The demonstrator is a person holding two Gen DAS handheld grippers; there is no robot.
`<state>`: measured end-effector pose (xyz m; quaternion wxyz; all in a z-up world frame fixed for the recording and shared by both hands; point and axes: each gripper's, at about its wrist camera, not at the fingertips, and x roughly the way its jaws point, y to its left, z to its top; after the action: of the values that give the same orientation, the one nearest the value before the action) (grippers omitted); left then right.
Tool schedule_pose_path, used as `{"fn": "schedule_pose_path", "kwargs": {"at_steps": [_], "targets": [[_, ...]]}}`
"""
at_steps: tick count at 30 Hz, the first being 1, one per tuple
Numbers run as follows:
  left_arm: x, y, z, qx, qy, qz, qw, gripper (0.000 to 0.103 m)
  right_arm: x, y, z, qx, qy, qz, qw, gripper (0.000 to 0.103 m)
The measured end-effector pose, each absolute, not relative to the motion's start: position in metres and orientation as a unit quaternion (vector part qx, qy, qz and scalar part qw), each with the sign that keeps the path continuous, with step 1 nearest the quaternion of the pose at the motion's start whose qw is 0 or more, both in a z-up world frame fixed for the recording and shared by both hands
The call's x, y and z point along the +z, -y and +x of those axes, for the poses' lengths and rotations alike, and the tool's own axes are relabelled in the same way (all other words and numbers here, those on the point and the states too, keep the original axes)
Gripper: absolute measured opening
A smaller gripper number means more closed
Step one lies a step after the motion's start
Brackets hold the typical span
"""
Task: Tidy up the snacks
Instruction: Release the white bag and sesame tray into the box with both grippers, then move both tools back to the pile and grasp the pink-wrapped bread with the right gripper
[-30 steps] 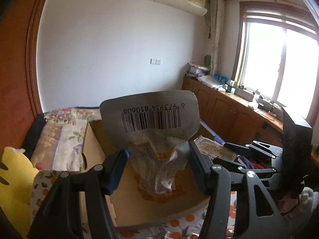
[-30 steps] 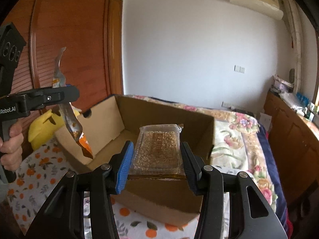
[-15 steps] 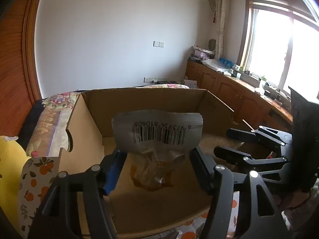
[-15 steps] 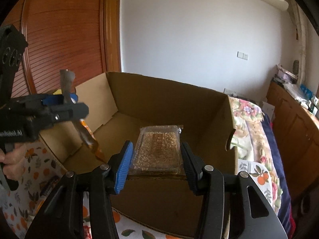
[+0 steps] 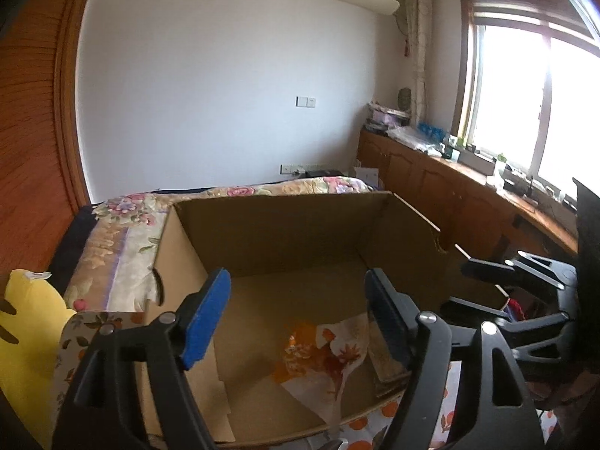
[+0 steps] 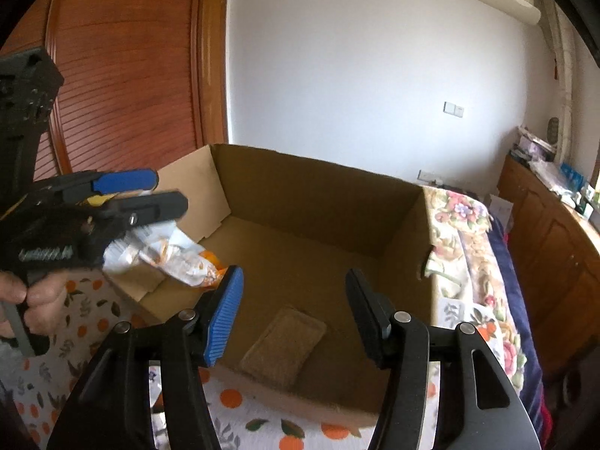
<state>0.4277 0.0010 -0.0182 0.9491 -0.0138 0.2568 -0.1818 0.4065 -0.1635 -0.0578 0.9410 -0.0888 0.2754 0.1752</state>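
Both snack packets are seen lying inside the cardboard box (image 6: 318, 202), so the release step is judged to be in hand. The left gripper (image 5: 296, 315) is held over the near half of the box with its jaws opening and nothing pressed between them; the orange-and-white snack bag (image 5: 326, 352) is seen on the box floor below, at about five o'clock from the gripper's midpoint, crumpled and partly hidden behind the right finger. In the right wrist view the same bag shows under the left tool at about nine o'clock.

The right gripper (image 6: 294, 311) is likewise seen with its jaws opening and empty; the clear packet of brown snack (image 6: 283, 341) is lying flat on the box floor just under it, at six o'clock, close to the near wall.

With both tools freed, the next move is judged to call for a lift clear of the box walls and a turn toward whatever snacks remain outside; none can be seen in these views, so a search is needed first. The flowered bedcover (image 6: 465, 225) is seen beyond the box at three o'clock.
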Motion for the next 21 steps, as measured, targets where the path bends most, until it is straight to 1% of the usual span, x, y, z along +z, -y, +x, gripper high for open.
{"fn": "schedule_pose_path", "kwargs": {"at_steps": [5,14,21], "targets": [[-0.009,-0.009,0.417,-0.174,-0.253,-0.015,0.952,0.075,-0.048,0.171,0.387,0.164,-0.277,-0.089,0.943,0.058],[0.009,-0.015,0.372,-0.174,-0.24,-0.008,0.955,0.075,-0.03,0.181,0.339,0.149,-0.276,-0.084,0.946,0.058],[0.004,-0.014,0.333,-0.185,-0.247,0.005,0.951,0.075,-0.027,0.185,0.3,0.146,-0.286,-0.069,0.944,0.058]]}}
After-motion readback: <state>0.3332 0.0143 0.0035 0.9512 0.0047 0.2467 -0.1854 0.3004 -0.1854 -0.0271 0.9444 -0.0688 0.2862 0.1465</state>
